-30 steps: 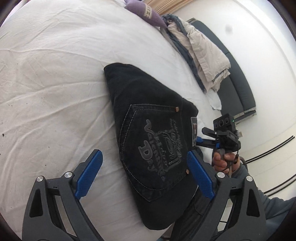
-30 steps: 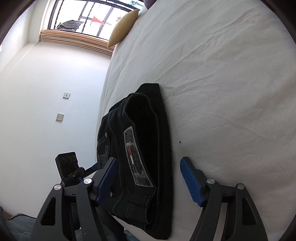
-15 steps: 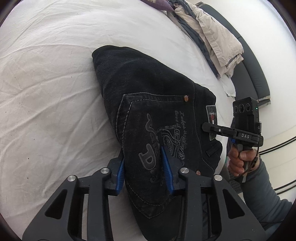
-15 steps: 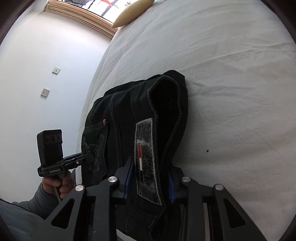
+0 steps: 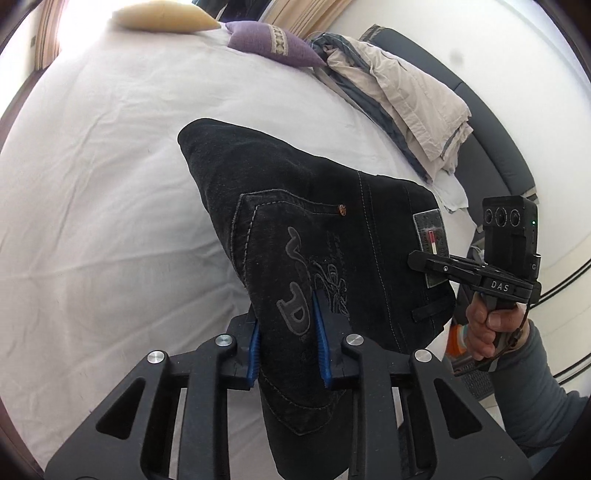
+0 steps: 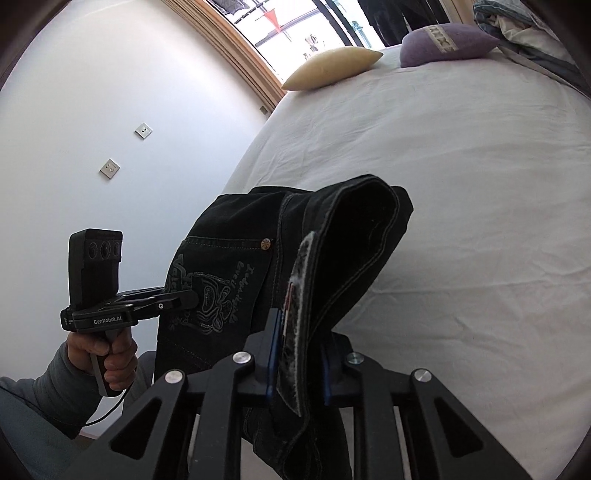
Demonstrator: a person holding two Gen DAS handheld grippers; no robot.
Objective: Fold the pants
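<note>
Your left gripper (image 5: 286, 341) and right gripper (image 6: 297, 356) have just been closing; both now clamp the black pants (image 5: 314, 221), lifted off the bed (image 5: 110, 184) since a second ago.

We see a bed (image 5: 110, 184) under a creased white sheet. At twelve o'clock lie a cream pillow (image 5: 162, 18) and a purple cushion (image 5: 273, 44); at two o'clock a heap of beige and grey bedding (image 5: 402, 96) lies along the edge.

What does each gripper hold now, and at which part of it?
Both hold the black jeans. The left gripper is shut on the back pocket with the embroidery; the right gripper is shut on the waistband at the label patch.
</note>
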